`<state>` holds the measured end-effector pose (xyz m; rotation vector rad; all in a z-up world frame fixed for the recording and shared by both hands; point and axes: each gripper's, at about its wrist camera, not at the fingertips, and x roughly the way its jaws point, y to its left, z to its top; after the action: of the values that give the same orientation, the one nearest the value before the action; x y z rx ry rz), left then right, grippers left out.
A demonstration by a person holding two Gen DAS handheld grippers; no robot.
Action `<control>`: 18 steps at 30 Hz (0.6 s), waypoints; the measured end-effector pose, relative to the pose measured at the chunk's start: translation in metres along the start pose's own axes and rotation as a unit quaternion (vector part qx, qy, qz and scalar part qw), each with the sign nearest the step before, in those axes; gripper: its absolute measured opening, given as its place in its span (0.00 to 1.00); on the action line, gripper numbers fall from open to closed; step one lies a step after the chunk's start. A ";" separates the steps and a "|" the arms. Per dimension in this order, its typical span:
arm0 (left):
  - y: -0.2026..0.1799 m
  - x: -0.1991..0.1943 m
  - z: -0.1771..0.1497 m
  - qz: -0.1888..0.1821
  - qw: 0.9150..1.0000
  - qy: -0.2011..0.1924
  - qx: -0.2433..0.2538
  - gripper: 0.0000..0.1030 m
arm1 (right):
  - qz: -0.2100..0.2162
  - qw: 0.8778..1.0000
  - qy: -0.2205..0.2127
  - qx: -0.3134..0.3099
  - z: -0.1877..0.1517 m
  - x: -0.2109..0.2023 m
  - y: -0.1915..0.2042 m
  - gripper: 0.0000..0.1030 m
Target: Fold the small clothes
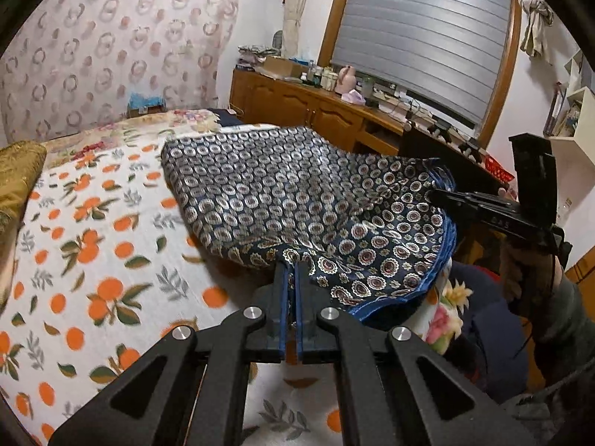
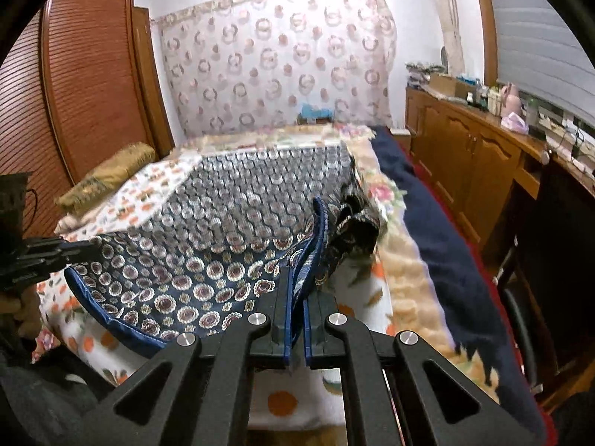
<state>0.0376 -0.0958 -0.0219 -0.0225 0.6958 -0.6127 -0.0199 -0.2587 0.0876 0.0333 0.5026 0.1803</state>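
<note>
Both grippers were clamped on the near blue-trimmed hem of the navy patterned scarf (image 1: 297, 200): the left gripper (image 1: 293, 265) at one corner, the right gripper (image 2: 297, 278) at the other. That edge was lifted above the orange-print bedspread (image 1: 93, 223), the far part resting on it.

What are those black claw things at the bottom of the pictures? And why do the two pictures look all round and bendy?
Those claws are grippers, like big tongs with two fingers. A person holds one in each hand. A small camera sits on each gripper and looks along its fingers; its lens bends the picture round. One picture comes from the left gripper, the other from the right gripper. Each camera also sees the other gripper off to the side. Both grippers are pinched shut on the near edge of a dark blue patterned cloth, lifting it a little. The rest of the cloth lies on a bed, on a white bedspread printed with oranges.
</note>
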 end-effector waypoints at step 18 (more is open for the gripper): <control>0.039 0.014 0.066 0.030 0.998 -0.043 -0.025 0.04 | 0.014 0.998 -0.067 -0.003 0.024 0.026 -0.001 0.03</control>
<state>0.1067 -0.0828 0.0122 -0.0745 0.6262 -0.5342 0.0140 -0.2547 0.0963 0.0458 0.3689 0.2049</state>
